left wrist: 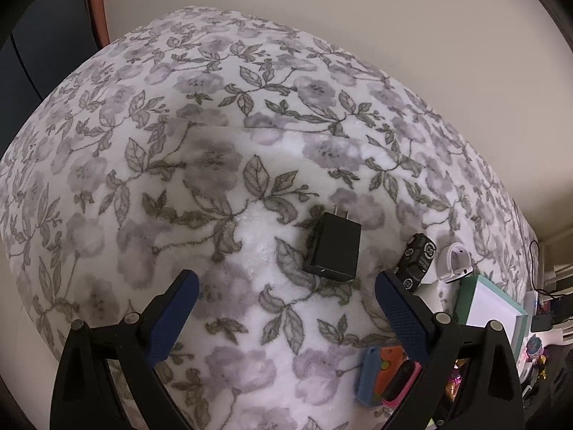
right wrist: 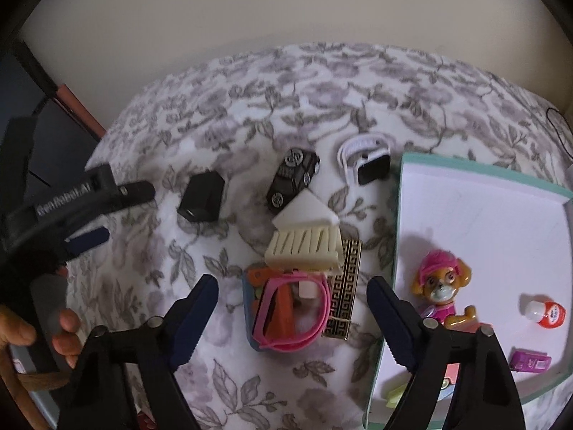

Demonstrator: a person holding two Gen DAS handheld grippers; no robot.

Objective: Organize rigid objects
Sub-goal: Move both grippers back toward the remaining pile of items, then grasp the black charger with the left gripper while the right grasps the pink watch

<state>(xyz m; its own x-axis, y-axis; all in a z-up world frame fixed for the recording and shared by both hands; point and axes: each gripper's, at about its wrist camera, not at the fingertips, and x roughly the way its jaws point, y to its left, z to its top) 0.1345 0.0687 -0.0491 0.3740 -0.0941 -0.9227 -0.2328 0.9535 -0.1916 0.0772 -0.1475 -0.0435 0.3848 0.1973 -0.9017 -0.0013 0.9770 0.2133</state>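
Observation:
On the floral blanket (left wrist: 222,165) lies a black charger plug (left wrist: 333,247), just ahead of my open left gripper (left wrist: 286,276), which holds nothing. In the right wrist view my right gripper (right wrist: 293,282) stands open above a pile: pink glasses (right wrist: 324,297) on a blue case (right wrist: 249,308), a cream comb (right wrist: 304,247), a white triangle (right wrist: 306,208) and a black-and-gold patterned piece (right wrist: 345,286). Its pads touch nothing. Farther back lie a black toy car (right wrist: 293,175), the charger (right wrist: 202,197) and a white watch (right wrist: 365,161).
A teal-rimmed white box (right wrist: 483,215) at the right holds a pup figure (right wrist: 442,283), a small red-and-white bottle (right wrist: 546,311) and a purple piece (right wrist: 530,362). A hand (right wrist: 61,326) carries the left gripper (right wrist: 129,212) at the left. A wall rises behind the bed.

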